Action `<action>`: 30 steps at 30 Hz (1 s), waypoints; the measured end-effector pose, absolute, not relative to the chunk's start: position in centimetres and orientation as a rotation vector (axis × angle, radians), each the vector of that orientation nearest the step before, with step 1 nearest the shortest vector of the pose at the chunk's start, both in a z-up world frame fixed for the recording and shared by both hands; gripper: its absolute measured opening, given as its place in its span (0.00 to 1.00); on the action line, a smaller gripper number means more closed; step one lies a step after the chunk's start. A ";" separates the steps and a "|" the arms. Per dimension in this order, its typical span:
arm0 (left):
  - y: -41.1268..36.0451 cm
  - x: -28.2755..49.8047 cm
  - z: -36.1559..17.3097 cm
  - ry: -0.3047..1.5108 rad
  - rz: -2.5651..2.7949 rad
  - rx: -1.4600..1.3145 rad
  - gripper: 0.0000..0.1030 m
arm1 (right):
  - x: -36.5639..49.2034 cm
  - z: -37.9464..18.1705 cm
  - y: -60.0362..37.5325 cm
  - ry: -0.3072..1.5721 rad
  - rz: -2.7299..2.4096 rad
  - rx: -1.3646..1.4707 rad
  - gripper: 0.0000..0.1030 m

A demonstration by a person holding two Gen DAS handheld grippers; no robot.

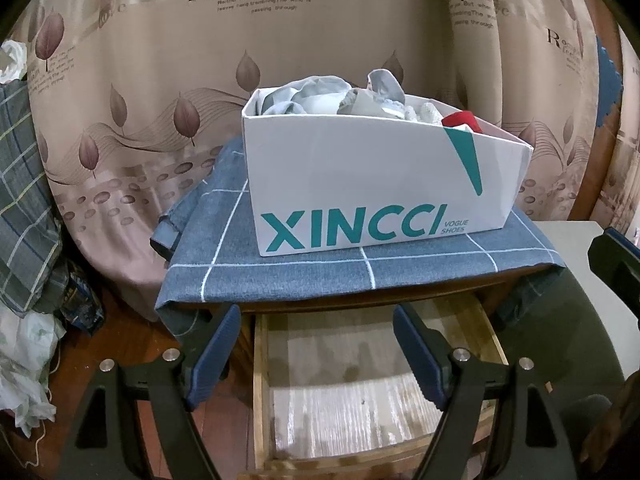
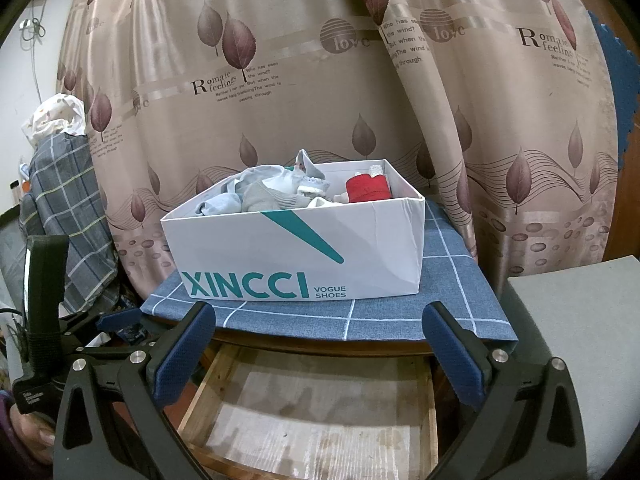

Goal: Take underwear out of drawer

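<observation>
A wooden drawer stands pulled out under the table top, and only its pale bare bottom shows. On the top sits a white shoe box holding grey and pale blue underwear and a red garment. My left gripper hangs open over the drawer's back edge with nothing between its fingers. My right gripper is likewise open and empty above the drawer. The left gripper's body shows at the left of the right wrist view.
A blue checked cloth covers the table top under the box. A leaf-patterned curtain hangs behind. A plaid bundle and white bags lie left; a pale grey surface stands right.
</observation>
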State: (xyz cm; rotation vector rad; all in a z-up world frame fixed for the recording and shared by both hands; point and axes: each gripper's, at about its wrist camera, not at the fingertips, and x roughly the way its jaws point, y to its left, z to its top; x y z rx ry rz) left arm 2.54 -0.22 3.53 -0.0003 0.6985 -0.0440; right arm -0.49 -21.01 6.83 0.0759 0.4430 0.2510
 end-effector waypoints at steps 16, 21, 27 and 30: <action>-0.1 2.8 3.2 0.723 -0.036 -0.003 0.78 | -0.4 6.8 -21.0 0.442 0.252 0.076 1.00; -0.2 2.9 3.2 0.725 -0.034 0.000 0.78 | -0.5 6.8 -21.0 0.443 0.251 0.076 1.00; 0.0 3.0 3.1 0.734 -0.031 -0.007 0.78 | -0.5 6.8 -21.0 0.443 0.251 0.076 1.00; 0.0 3.1 3.1 0.737 -0.028 -0.004 0.78 | -0.5 6.8 -21.0 0.442 0.252 0.078 1.00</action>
